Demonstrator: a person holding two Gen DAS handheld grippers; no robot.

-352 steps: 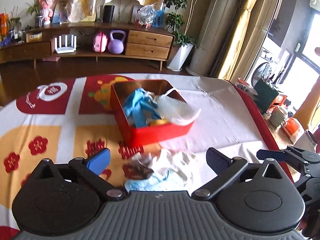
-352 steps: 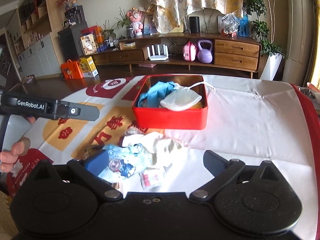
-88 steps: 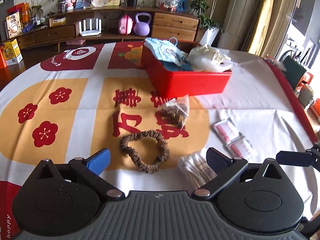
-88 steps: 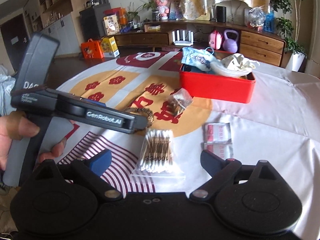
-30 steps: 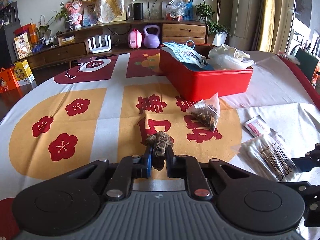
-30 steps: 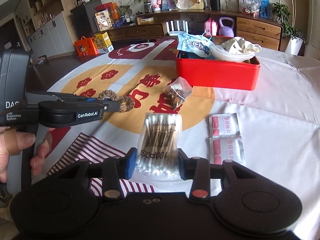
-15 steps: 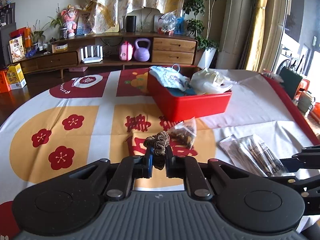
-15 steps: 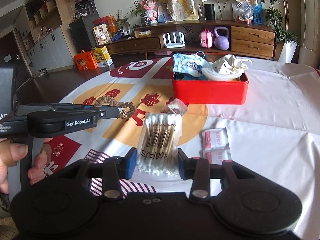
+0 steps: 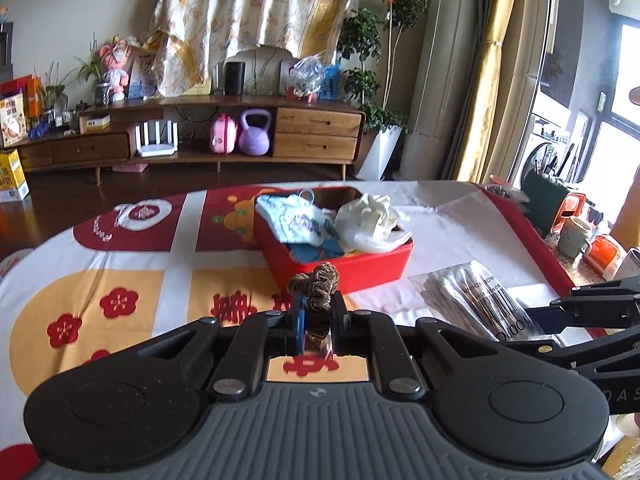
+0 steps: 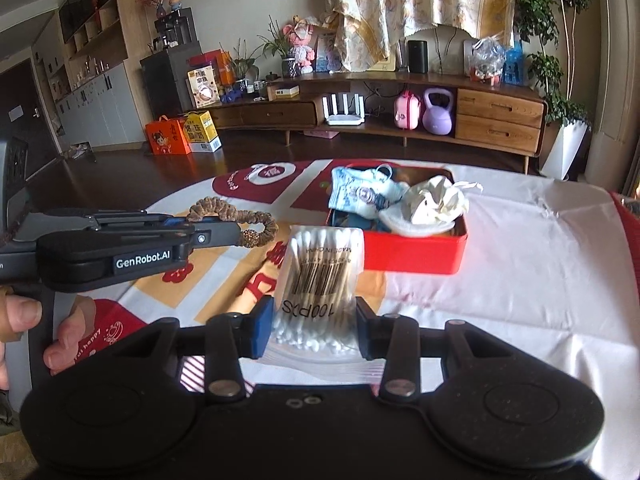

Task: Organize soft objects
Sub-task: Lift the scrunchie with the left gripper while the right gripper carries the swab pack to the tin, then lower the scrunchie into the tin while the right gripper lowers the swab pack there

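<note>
Landmark: red tin [image 9: 360, 268], sitting on the tablecloth [image 9: 132, 248], already heaped w/ a printed cloth [image 9: 296, 222] and a white glove [image 9: 370, 220].

Left gripper [image 9: 318, 314] is pinched tight on a brown hair scrunchie [image 9: 316, 284], held in the air just short of the tin's near wall. Scrunchie looks light and squashy, w/ a bead on it; it's held by a bunched bit, the rest loops free, so it prob flops on release.

Right gripper [image 10: 310, 330] is clamped across the bottom end of a cotton swab bag [image 10: 318, 276], also lifted, near the tin's near-left corner. Bag looks light; film likely slippery, sticks inside stiffish. Grip nr the edge lets it droop; mid-bag would be steadier.
</note>
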